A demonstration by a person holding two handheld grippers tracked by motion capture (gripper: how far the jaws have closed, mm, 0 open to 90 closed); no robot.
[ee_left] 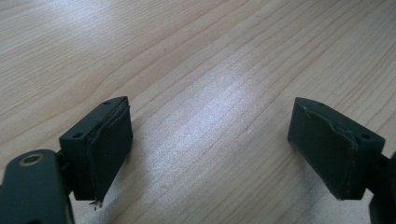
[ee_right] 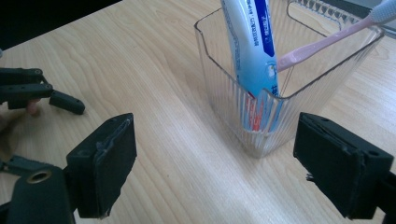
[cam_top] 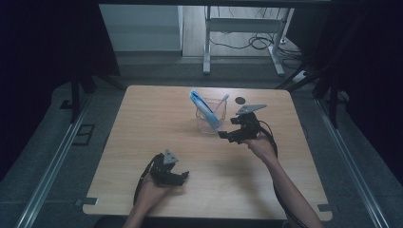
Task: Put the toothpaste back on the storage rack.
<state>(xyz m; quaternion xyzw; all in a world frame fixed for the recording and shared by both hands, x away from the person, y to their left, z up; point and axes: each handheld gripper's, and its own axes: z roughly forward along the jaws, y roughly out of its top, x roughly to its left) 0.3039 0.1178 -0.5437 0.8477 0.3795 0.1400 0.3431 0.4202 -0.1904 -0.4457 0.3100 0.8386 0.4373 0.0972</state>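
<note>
Near me, my left gripper (cam_top: 183, 176) rests open and empty on the table (cam_top: 142, 123), I think only waiting. Farther, at the right, my right gripper (ee_right: 215, 168) stands open just beside the clear holder (ee_right: 280, 116), where the toothpaste tube (ee_right: 252, 46) and pink toothbrush (ee_right: 322, 44) lean, probably for easy picking.

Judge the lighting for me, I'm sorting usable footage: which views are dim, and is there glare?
High view: dim, black surroundings, table readable. Left gripper view: bright sheen on the wood. Right gripper view: well lit, clear cup and toothpaste sharp.
</note>
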